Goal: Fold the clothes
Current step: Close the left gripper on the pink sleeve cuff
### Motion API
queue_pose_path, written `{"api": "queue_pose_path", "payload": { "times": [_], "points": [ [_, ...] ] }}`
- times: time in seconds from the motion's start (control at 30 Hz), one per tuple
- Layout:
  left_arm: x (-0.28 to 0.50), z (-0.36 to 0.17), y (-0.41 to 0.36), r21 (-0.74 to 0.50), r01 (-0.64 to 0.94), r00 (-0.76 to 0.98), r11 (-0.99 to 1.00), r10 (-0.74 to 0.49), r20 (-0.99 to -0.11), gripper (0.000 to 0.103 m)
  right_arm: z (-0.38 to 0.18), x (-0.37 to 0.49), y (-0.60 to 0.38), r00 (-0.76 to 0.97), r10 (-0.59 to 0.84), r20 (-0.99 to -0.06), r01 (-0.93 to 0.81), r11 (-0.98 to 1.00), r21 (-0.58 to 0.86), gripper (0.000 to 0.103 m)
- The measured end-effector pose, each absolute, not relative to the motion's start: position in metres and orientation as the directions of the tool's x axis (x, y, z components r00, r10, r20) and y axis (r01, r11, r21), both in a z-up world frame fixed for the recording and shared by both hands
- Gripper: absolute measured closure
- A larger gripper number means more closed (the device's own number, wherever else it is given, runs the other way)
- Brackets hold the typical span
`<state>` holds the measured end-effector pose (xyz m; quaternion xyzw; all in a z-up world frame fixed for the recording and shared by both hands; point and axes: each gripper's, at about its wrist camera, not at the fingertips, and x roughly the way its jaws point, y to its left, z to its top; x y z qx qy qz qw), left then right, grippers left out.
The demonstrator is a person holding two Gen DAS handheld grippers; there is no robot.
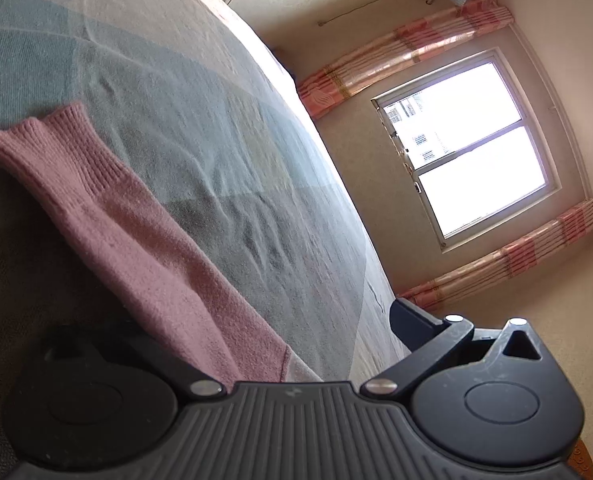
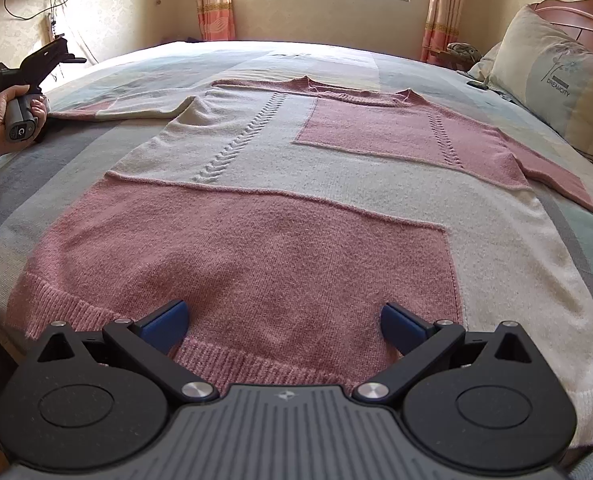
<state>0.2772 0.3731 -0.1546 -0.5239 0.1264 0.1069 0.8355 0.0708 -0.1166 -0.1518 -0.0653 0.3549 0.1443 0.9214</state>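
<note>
A pink and white sweater (image 2: 296, 168) lies flat on the bed (image 2: 36, 168). The right claw (image 2: 284, 324) is wide open over its bottom edge. The left claw (image 1: 272, 344) is wide open around a pink sleeve (image 1: 136, 232).

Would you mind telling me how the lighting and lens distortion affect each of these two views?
Left wrist view: the window is blown out white, the frame is tilted, and the sleeve lies partly in shadow. Right wrist view: even daylight on the sweater; the fisheye bows the bed edges, and the corners vignette dark.
</note>
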Motion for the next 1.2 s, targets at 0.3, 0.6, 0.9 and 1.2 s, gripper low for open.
{"api": "queue_pose_path", "payload": {
  "times": [0.3, 0.6, 0.9, 1.2],
  "points": [
    [0.272, -0.139, 0.379, -0.904, -0.215, 0.973, 0.369, 0.005, -0.23, 0.001, -0.15, 0.073, -0.114, 0.697, 0.209, -0.686, -0.305, 0.952, -0.021, 0.0],
    [0.277, -0.154, 0.378, -0.901, -0.287, 0.952, 0.326, -0.008, -0.306, 0.001, -0.151, 0.07, -0.114, 0.71, 0.21, -0.672, -0.306, 0.952, -0.026, 0.0],
    [0.287, -0.126, 0.36, -0.914, -0.225, 0.961, 0.338, -0.079, -0.266, 0.001, -0.14, 0.069, -0.109, 0.708, 0.232, -0.667, -0.33, 0.944, -0.023, 0.0],
    [0.305, -0.099, 0.317, -0.893, -0.192, 0.942, 0.407, -0.18, -0.284, 0.001, -0.103, 0.104, -0.102, 0.643, 0.331, -0.69, -0.421, 0.906, 0.042, 0.0]
  ]
}}
